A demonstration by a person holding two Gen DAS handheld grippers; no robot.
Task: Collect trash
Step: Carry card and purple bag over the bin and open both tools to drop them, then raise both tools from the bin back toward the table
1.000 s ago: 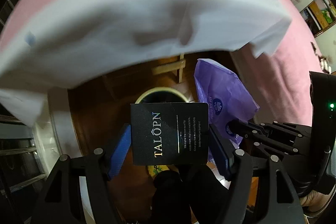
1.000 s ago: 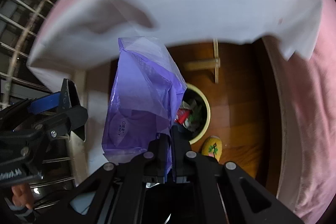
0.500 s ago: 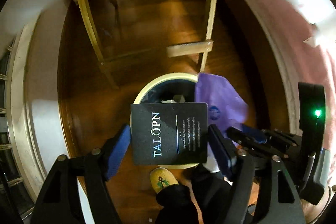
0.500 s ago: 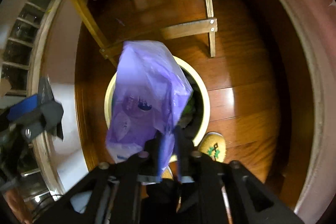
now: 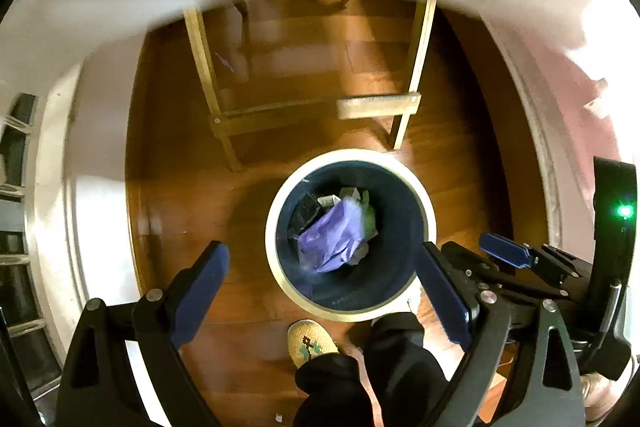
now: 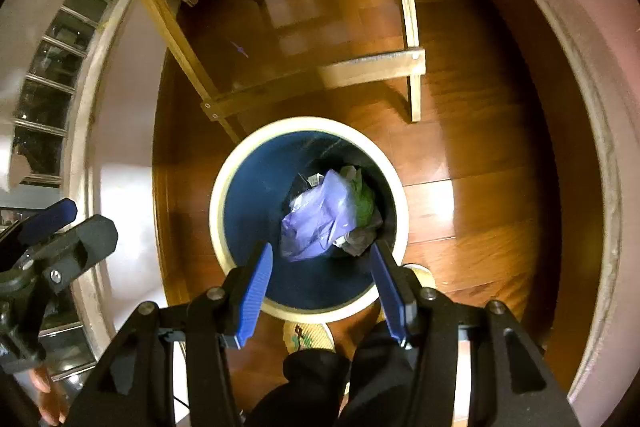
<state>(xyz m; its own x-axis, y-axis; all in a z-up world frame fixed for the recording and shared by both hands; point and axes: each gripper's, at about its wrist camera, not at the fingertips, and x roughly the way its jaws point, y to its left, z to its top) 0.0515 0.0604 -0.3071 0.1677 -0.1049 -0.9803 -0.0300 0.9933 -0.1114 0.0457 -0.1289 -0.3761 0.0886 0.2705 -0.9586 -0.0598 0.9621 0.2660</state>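
Observation:
A round trash bin with a cream rim and a dark blue inside stands on the wooden floor. A crumpled purple plastic bag lies in it on top of other rubbish. A dark shape beside the bag may be the black box; I cannot tell. My left gripper is open and empty above the bin. My right gripper is open and empty above the bin; it also shows at the right of the left wrist view.
A wooden stool frame stands just beyond the bin. A pink bed edge runs along the right. A white wall base and a window grille are at the left. The person's slippered foot is by the bin.
The left gripper opened and let go of the black box. The right gripper opened and let go of the purple bag, which now lies in the bin.

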